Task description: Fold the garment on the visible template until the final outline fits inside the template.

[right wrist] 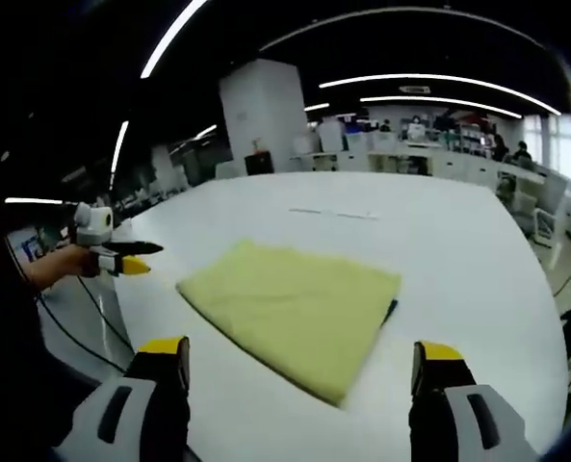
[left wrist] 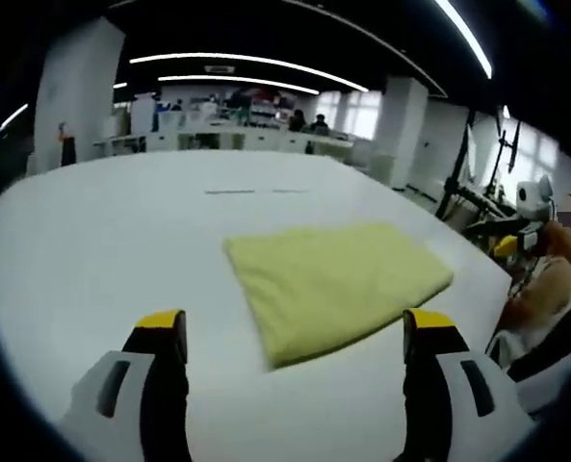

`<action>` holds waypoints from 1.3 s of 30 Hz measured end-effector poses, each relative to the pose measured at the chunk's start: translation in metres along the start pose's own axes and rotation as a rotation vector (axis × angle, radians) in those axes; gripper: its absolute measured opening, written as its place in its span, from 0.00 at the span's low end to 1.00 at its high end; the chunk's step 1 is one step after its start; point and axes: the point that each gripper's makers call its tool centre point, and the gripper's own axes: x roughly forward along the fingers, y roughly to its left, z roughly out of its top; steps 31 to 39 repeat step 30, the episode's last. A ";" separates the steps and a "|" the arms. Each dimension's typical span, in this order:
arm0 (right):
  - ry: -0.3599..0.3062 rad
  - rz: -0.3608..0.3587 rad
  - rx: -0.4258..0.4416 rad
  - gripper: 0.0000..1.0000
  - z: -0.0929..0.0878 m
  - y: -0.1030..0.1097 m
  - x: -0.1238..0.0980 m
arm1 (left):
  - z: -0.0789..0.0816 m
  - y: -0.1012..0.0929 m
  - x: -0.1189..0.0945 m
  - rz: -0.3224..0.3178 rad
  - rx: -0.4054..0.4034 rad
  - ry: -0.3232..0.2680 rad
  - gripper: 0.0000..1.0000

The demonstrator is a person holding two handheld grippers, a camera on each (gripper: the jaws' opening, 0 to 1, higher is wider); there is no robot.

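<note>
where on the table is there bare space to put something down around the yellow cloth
The white table is bare on nearly every side of the folded yellow garment: a wide stretch beyond it toward the faint marks, and a band between it and the left gripper. Tightest is the edge by the right gripper.

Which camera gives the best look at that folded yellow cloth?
The right gripper view: the yellow cloth lies centred on the white table with every edge showing. In the left gripper view the cloth is whole too, but sits off to the right, near that view's right-hand tong.
</note>
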 end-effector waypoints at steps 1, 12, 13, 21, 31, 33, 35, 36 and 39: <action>-0.001 0.000 -0.006 0.98 0.000 0.001 0.000 | 0.001 0.000 -0.001 -0.005 0.012 0.001 0.94; 0.023 -0.030 0.002 0.99 -0.004 0.002 -0.007 | 0.007 0.002 -0.012 -0.032 0.059 0.001 0.99; 0.025 -0.032 0.001 0.99 -0.004 0.002 -0.008 | 0.006 0.002 -0.012 -0.031 0.060 0.004 0.99; 0.023 -0.053 0.000 0.99 -0.003 0.000 -0.010 | 0.002 0.000 -0.014 -0.024 0.057 0.015 0.99; 0.061 -0.054 -0.037 0.98 -0.010 0.000 -0.009 | 0.005 0.002 -0.015 -0.012 0.052 0.007 0.99; 0.061 -0.054 -0.037 0.98 -0.010 0.000 -0.009 | 0.005 0.002 -0.015 -0.012 0.052 0.007 0.99; 0.061 -0.054 -0.037 0.98 -0.010 0.000 -0.009 | 0.005 0.002 -0.015 -0.012 0.052 0.007 0.99; 0.061 -0.054 -0.037 0.98 -0.010 0.000 -0.009 | 0.005 0.002 -0.015 -0.012 0.052 0.007 0.99; 0.061 -0.054 -0.037 0.98 -0.010 0.000 -0.009 | 0.005 0.002 -0.015 -0.012 0.052 0.007 0.99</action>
